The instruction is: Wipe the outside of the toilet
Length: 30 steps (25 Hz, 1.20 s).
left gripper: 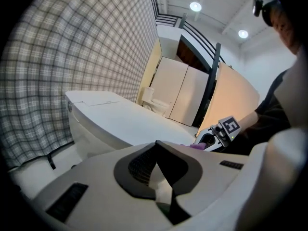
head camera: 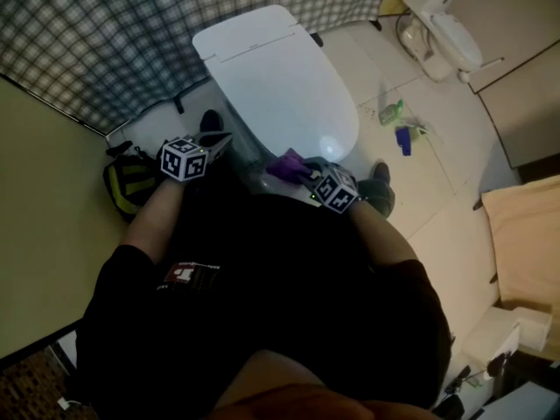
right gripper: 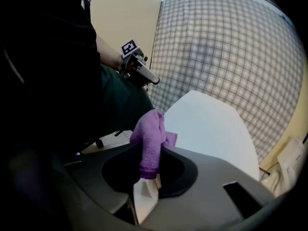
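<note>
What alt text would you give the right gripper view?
The right hand-held gripper is shut on a purple cloth, with the closed white toilet lid beyond. The left hand-held gripper and a checked curtain show behind.

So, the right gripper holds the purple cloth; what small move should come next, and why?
Probably lower the right gripper until the purple fleecy cloth presses on the front of the closed lid of the white toilet. Its jaws are shut on the cloth, which sits by the lid's front edge; whether it touches is unclear.
</note>
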Motion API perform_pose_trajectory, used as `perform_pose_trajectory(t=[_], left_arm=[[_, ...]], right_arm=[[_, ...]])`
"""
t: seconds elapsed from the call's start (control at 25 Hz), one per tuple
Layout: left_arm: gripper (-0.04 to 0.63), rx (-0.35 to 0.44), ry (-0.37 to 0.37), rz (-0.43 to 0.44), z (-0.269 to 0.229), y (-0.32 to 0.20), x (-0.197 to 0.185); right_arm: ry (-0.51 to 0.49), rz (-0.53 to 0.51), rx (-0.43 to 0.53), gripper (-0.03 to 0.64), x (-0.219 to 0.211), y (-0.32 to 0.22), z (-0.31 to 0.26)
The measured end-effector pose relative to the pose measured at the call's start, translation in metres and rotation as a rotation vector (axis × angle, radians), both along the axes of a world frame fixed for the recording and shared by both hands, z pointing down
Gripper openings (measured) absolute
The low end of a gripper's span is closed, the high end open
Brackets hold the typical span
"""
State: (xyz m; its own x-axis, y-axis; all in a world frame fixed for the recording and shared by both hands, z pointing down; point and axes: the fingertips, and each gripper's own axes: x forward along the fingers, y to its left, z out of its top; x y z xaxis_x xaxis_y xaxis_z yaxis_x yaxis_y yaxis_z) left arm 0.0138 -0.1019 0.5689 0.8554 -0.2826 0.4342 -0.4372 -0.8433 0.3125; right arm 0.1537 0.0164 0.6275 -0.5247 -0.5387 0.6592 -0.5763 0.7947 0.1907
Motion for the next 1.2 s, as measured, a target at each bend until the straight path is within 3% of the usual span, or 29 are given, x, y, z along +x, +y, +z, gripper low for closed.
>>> perform_pose_trajectory(t=[0.16, 0.32, 0.44, 0.52, 0.64, 0.84, 1.0, 1.12, 1.2], left_arm=[[0.003, -0.013, 0.022, -0.019, -0.001, -0.006, -0.002], [0.003, -0.012, -0.049, 0.018, 0.010, -0.004, 0.010], [0.003, -0.019, -0.086, 0.022, 0.017, -0.006, 0.015], [0.003, -0.021, -0.099, 0.019, 0.018, -0.008, 0.018], [0.003, -0.020, -0.120, 0.021, 0.019, -0.011, 0.023], [0.003, -0.033, -0.141, 0.028, 0.024, -0.013, 0.022], [0.003, -0.032, -0.101, 0.023, 0.020, -0.012, 0.019], [0.003, -0.036, -0.060, 0.015, 0.014, -0.009, 0.014], [0.003, -0.035, -0.043, 0.011, 0.010, -0.009, 0.012]], right_arm=[[0.015, 0.136, 0.010, 0.063, 0.069, -0.020, -0.004], [0.052, 0.340, 0.018, 0.063, 0.191, -0.044, 0.004], [0.143, 0.493, -0.019, 0.063, 0.280, -0.056, 0.023], [0.162, 0.581, -0.035, 0.063, 0.317, -0.059, 0.031], [0.111, 0.687, -0.035, 0.060, 0.345, -0.061, 0.031], [-0.067, 0.758, 0.049, 0.061, 0.333, -0.067, -0.002], [-0.306, 0.668, 0.197, 0.063, 0.238, -0.076, -0.062], [-0.480, 0.628, 0.222, 0.063, 0.172, -0.076, -0.090], [-0.535, 0.597, 0.203, 0.063, 0.142, -0.074, -0.095]])
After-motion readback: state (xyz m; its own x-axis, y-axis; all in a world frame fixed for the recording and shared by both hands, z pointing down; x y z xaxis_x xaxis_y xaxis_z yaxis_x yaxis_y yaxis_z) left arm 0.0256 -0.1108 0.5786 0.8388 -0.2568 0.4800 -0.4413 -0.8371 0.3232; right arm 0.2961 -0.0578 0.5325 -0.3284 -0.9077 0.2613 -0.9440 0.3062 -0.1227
